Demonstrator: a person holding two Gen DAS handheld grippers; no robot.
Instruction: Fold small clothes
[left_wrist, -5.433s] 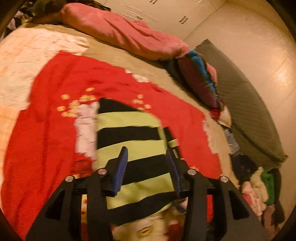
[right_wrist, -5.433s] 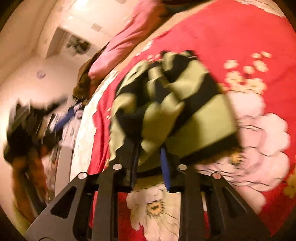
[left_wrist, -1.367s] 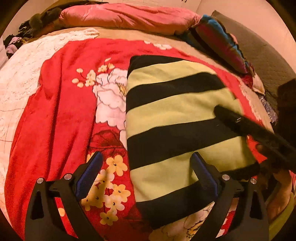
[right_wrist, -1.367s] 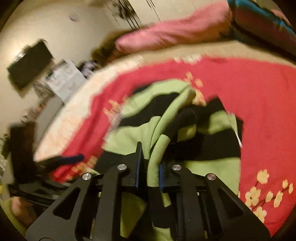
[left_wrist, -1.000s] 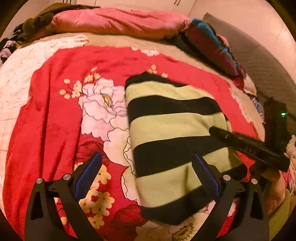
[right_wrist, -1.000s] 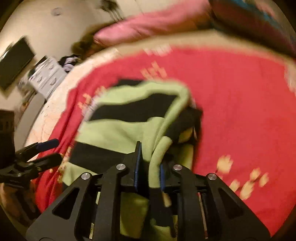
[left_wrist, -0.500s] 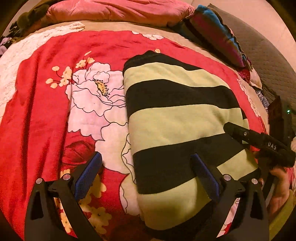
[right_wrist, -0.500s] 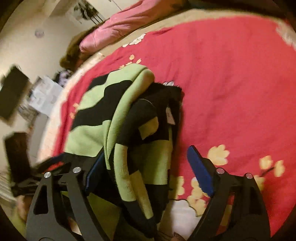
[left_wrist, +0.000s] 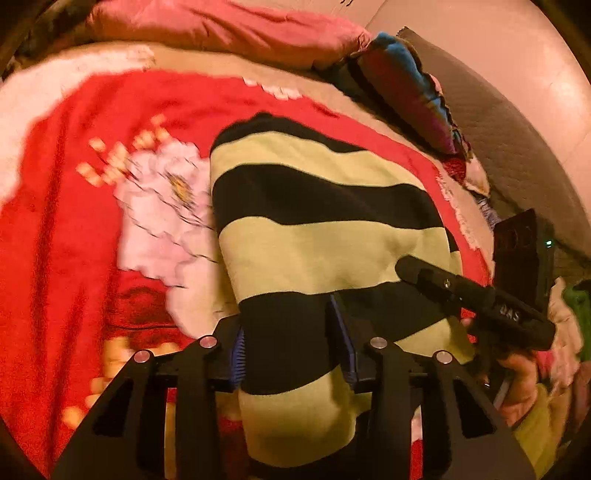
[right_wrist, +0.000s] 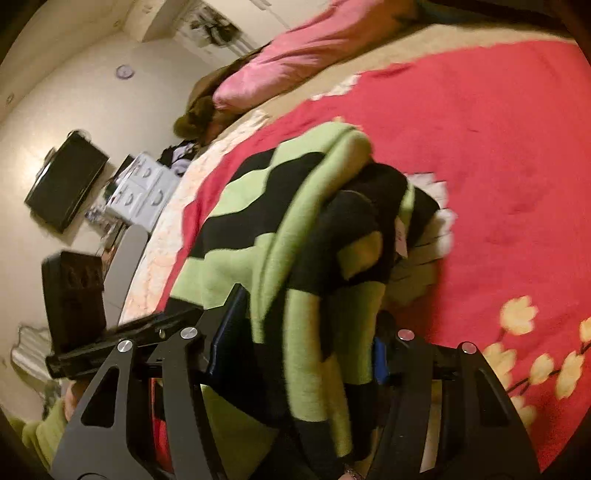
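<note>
Left wrist view. A green-and-black striped sweater (left_wrist: 325, 236) is shown lying folded on a red flowered blanket (left_wrist: 66, 229), its stripes running across the picture from about 12 o'clock down to 6 o'clock. The left gripper (left_wrist: 293, 339) is seen at 6 o'clock; its jaws have just been closing, and a fold of the sweater's near edge is bunched between the 2 blue pads, so the gripper is taken as clamped on the sweater. At 3 to 4 o'clock the right gripper (left_wrist: 472, 295) is seen from the side, held in a hand (left_wrist: 517, 373) with a green sleeve; from this view its grip cannot be told. A pink pillow (left_wrist: 221, 29) is seen at 12 o'clock and a grey quilted mat (left_wrist: 517, 147) at 2 o'clock.

Right wrist view. The sweater (right_wrist: 295, 258) is shown from its open side, its layers and a sleeve heaped from the centre down to 6 o'clock. The right gripper (right_wrist: 303, 350) is seen at 6 o'clock; its jaws have just been closing. The stacked edge of the sweater passes between the 2 pads, and contact appears at both, so the gripper is taken as clenched on the sweater. The left gripper (right_wrist: 122, 336) is seen at 8 o'clock, just beside the sweater's far edge. The blanket (right_wrist: 498, 147) fills the picture from 1 to 4 o'clock, and the pillow (right_wrist: 295, 59) lies at 12 o'clock.
</note>
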